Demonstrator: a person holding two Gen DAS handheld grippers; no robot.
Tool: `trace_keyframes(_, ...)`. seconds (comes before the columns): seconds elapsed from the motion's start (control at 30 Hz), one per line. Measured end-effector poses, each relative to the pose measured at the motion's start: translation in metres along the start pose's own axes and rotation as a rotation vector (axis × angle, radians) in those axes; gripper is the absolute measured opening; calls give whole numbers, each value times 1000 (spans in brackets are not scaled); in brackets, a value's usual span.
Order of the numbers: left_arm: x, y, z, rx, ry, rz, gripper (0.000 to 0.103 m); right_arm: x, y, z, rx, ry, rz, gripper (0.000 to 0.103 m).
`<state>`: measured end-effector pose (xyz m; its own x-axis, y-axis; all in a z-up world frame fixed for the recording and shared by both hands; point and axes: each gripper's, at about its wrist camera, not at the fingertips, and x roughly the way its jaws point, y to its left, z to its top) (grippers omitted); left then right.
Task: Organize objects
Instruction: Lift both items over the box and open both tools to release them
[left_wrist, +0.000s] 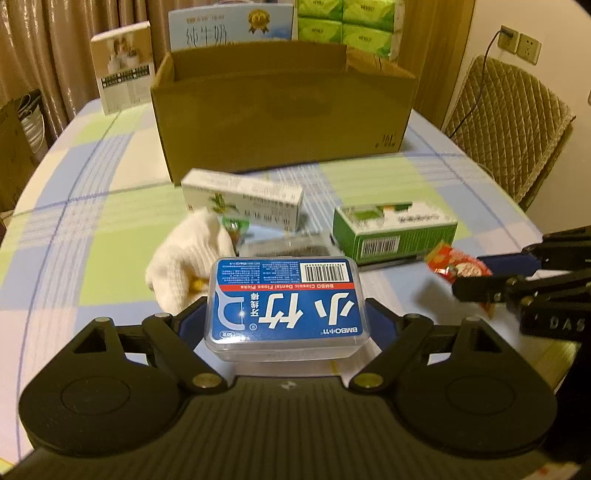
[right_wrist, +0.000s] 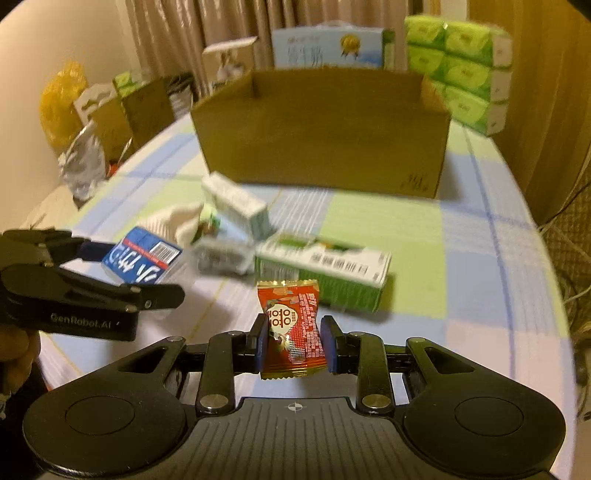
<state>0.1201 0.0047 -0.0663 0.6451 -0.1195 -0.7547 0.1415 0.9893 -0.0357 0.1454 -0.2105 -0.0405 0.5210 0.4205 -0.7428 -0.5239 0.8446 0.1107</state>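
Left gripper (left_wrist: 286, 321) grasps a dental floss box (left_wrist: 286, 301); right gripper (right_wrist: 293, 345) clenches a red candy packet (right_wrist: 291, 328), cardboard box (right_wrist: 321, 133) far beyond.

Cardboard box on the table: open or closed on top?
Open. The cardboard box has no lid across the top; its rim shows and its back wall is visible inside. What it contains cannot be seen.

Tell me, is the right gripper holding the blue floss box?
No, the right gripper pinches a red candy packet; the floss box sits in the left gripper.
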Motion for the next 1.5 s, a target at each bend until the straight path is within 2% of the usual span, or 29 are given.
trace_keyframes(0.23, -24, 5, 41, 24, -36, 7, 84, -23, -17, 51, 67, -66, -5, 27)
trace_keyframes(0.5, -38, 25, 118, 39, -86, 17, 84, -32, -39, 133, 98, -128, 7, 27)
trace_keyframes(0.67, -30, 38, 169, 33, -106, 22, 84, -20, -46, 179, 78, -147, -13, 27)
trace_keyframes(0.83, -8, 46, 210, 39, -109, 31, 84, 7, -64, 211, 125, -130, -6, 27)
trace_keyframes(1.0, 21, 53, 232, 32, -87, 24, 84, 36, -81, 229, 159, -99, -14, 27)
trace_keyframes(1.27, 64, 58, 242, 22, -52, 11, 84, 69, -98, 237, 207, -75, -15, 27)
trace_keyframes(1.37, 76, 60, 245, 12, -61, 1, 85, 76, -102, 237, 221, -75, -15, 27)
trace_keyframes(1.4, 80, 61, 245, -4, -71, 2, 86, 78, -103, 237, 227, -73, -14, 27)
trace_keyframes(1.43, 84, 63, 246, -23, -76, 4, 92, 80, -105, 236, 232, -71, -12, 27)
trace_keyframes(1.5, 90, 65, 246, -45, -63, 5, 92, 82, -106, 234, 233, -70, -10, 27)
